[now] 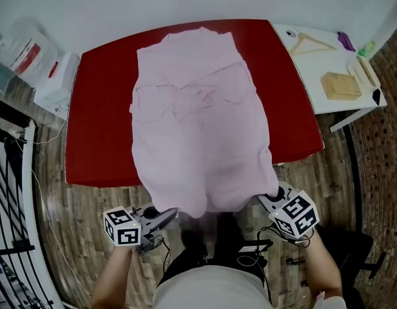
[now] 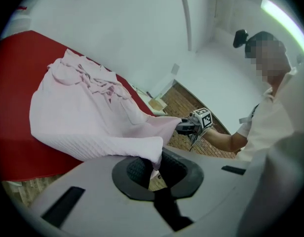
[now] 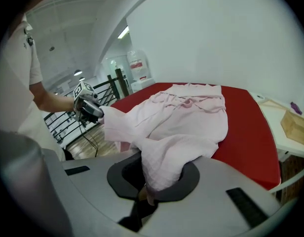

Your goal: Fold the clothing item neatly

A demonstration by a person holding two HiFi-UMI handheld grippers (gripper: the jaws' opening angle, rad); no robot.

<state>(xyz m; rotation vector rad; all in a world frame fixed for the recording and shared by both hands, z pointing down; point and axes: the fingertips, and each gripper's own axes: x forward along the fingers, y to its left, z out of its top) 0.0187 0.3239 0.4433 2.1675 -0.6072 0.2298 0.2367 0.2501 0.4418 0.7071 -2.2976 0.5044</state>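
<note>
Red table point(image 1: 95, 108), pink garment point(image 1: 198, 127) spread across; near-edge hem corners clamped tight between jaws of left gripper point(image 1: 165, 215) and right gripper point(image 1: 271, 199).

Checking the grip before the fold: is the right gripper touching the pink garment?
Touching. Right gripper view: the right gripper pinches a corner of the pink garment.

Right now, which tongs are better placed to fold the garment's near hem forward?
Neither alone: left tongs and right tongs each clamp a hem corner of the pink garment off the red table's near edge; likely both together.
</note>
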